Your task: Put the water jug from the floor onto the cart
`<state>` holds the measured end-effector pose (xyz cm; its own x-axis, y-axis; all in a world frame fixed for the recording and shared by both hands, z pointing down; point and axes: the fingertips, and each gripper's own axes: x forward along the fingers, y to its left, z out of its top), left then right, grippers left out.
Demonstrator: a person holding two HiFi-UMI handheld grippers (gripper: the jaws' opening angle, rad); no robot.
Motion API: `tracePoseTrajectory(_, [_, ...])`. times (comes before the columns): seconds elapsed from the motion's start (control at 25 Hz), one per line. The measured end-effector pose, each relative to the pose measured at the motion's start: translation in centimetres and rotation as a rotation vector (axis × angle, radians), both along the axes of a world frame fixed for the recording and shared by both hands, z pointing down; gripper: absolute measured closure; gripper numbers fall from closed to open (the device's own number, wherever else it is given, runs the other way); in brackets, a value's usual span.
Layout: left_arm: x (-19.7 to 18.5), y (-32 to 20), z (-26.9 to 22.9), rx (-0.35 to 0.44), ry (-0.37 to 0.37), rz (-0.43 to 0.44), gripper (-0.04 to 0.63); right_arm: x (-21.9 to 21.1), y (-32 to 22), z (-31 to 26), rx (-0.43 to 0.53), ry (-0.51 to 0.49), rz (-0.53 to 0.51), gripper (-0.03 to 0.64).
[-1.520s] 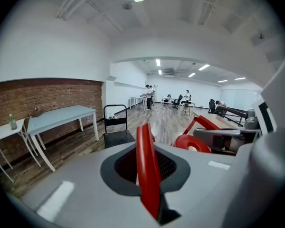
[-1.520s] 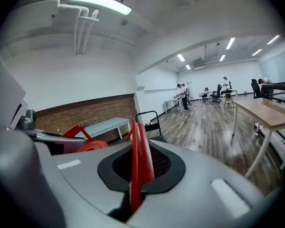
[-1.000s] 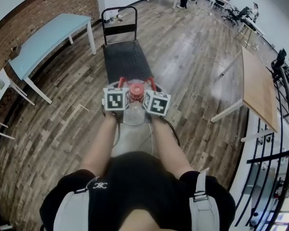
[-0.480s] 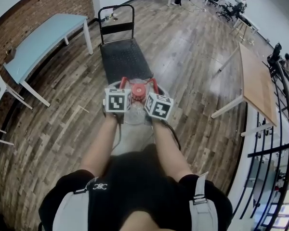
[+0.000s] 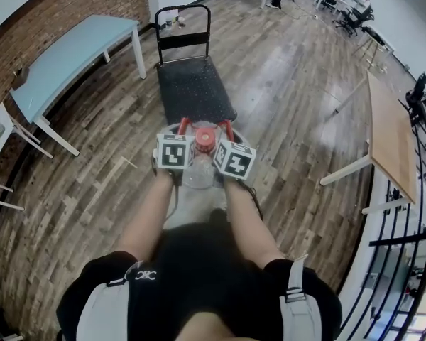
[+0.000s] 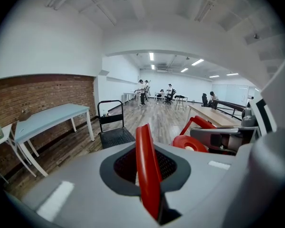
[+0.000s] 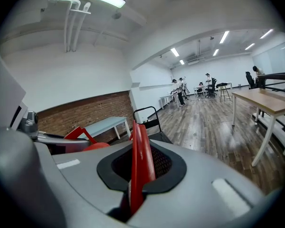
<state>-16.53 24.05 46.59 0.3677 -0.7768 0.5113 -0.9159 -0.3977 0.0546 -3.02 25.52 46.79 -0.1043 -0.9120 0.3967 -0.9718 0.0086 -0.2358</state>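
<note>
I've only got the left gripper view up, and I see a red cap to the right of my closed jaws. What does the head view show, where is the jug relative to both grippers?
Observer: In the head view the water jug sits between the left gripper and the right gripper, with its red cap showing between them.
Operator: What are the right jaws doing?
Observer: The right gripper view shows them together, with nothing between them.
Operator: How close is the jug to the cart?
Observer: From the head view, the jug's clear body meets the near edge of the cart in the picture. I can't tell whether it is off the floor.
</note>
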Motion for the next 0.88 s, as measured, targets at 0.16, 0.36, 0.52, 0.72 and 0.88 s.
tracePoseTrajectory(0.16, [0.6,-3.5,0.6,-0.025,0.022,-0.01,0.566,0.8,-3.8,0.8,-0.021,-0.014,-0.006,0.584])
tracePoseTrajectory(0.36, [2.2,-8.4,1.6,-0.055,-0.005,-0.029,0.566,2.3,-8.9,1.6,-0.046,-0.025,-0.031,0.584])
tracePoseTrajectory(0.52, [3.4,-13.0,2.5,-0.078,-0.009,-0.051,0.565,3.4,-13.8,2.2,-0.064,-0.021,-0.06,0.584])
tracePoseTrajectory(0.72, [5.8,-18.1,3.9,-0.115,-0.017,-0.061,0.566,5.6,-19.2,3.1,-0.097,-0.008,-0.086,0.581])
tracePoseTrajectory(0.88, [8.1,-21.7,4.7,-0.116,-0.015,-0.059,0.565,7.9,-22.9,3.9,-0.115,0.004,-0.111,0.581])
